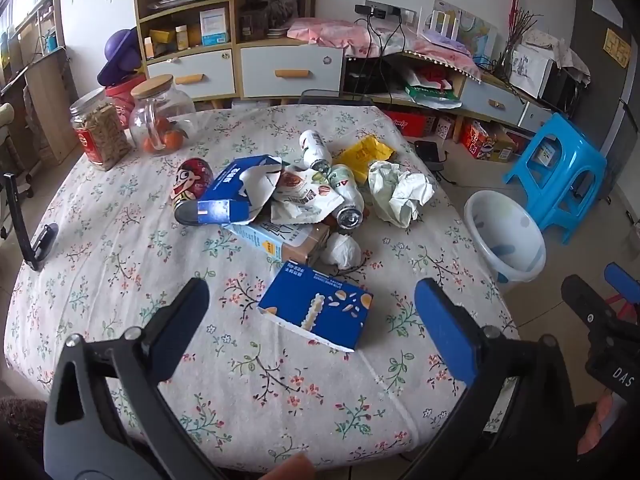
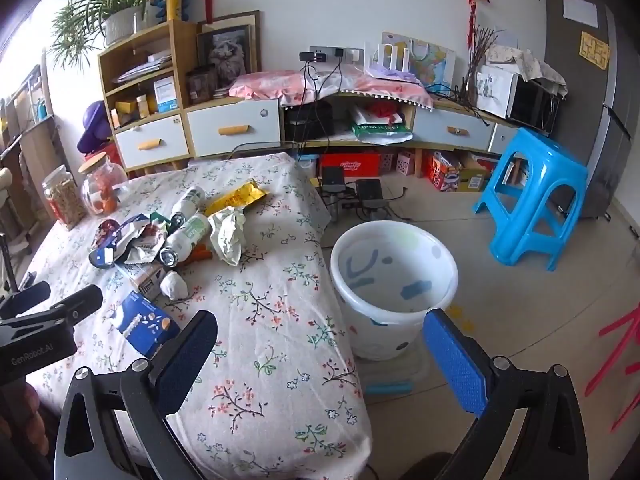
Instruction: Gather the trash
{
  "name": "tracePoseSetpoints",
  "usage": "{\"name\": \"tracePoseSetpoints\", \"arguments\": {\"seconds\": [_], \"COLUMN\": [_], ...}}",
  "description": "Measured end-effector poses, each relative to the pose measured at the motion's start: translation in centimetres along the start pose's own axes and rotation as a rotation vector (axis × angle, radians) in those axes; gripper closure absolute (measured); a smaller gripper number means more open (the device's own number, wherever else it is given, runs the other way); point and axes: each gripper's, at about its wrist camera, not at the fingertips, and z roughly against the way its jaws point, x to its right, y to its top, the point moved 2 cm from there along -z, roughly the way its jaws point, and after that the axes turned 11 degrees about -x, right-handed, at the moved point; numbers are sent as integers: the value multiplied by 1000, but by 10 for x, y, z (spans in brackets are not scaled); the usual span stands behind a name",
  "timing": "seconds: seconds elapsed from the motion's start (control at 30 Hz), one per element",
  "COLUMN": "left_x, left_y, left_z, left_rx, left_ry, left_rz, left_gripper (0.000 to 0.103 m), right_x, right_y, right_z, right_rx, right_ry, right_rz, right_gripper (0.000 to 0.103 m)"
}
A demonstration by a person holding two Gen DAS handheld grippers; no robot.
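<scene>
Two claws spread wide and empty, left claw (image 1: 312,312) above a blue box (image 1: 316,314) on the bench (image 1: 120,280), right claw (image 2: 320,344) near the white bin (image 2: 394,280), litter pile (image 1: 288,196) beyond.

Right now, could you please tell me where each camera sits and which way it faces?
Left wrist: on the left tongs, angled down at the blue box on the table; right tongs at right edge.
Right wrist: on the right tongs, facing the table's edge and white bin; left tongs at left.
Shared: box, trash pile, bin, blue stool.
</scene>
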Motion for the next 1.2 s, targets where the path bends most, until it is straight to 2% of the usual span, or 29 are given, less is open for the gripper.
{"name": "tracePoseSetpoints", "arguments": {"seconds": [1.2], "left_x": [-4], "left_y": [-4], "left_z": [-1], "left_rx": [-4], "left_ry": [-7], "left_rz": [9], "left_gripper": [1], "right_x": [1], "right_y": [0], "right_z": [2], "right_rx": [9], "right_ry": [19], "right_rz": [-7], "right_gripper": [0]}}
